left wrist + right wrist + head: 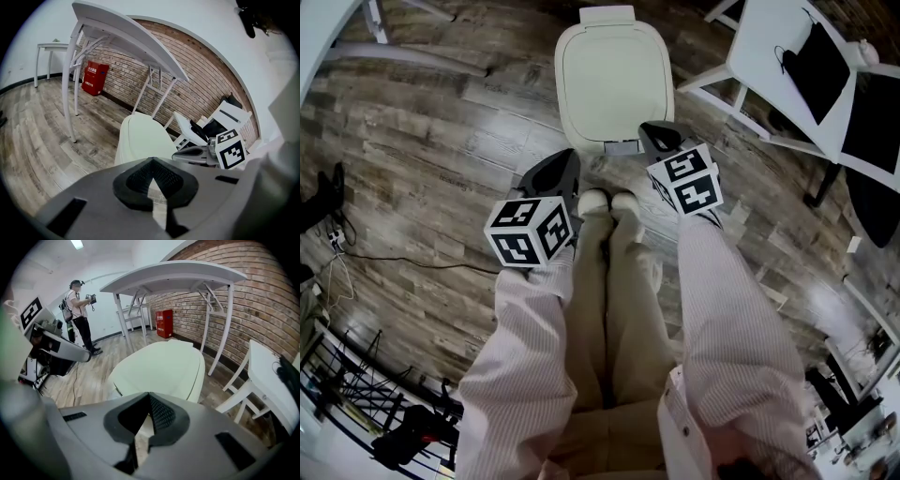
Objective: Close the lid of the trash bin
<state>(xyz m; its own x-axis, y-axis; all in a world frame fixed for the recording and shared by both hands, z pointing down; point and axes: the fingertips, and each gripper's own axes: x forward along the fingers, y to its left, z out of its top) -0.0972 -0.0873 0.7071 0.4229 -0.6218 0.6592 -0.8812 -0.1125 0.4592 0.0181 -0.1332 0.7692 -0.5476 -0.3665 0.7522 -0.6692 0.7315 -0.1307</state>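
Two grippers are pointing down and forward at the trash bin (123, 149), and both are clenched on nothing. The left gripper (151, 161) is showing its dark tips meeting at a point. The right gripper (149, 395) is doing the same, with floor showing through the small gap below the tips. The cream bin is standing on the wooden floor (441, 141) straight ahead of the person, just past the pale shoes (607, 201). Its lid (615, 80) is lying flat down on the body. Neither gripper is touching it. The right one is hanging nearer to the bin's front edge, and the left one is hovering a little further back and to the left.

A short strip of floorboards is lying between the shoes and the bin. Crowding the bin on the right, a white table (769, 42) is standing with its leg frame just beside the bin's side, and black items (817, 58) are resting on its top. On the other side a curved-top table (126, 35), also white, is standing on slim legs, apart from the bin. A brick wall (187, 89) is running behind both, with a red box (95, 77) sitting at its foot. A thin cable (394, 258) is trailing across the floor at the left. Another person (79, 310) is standing in the background, holding a device up in both hands.
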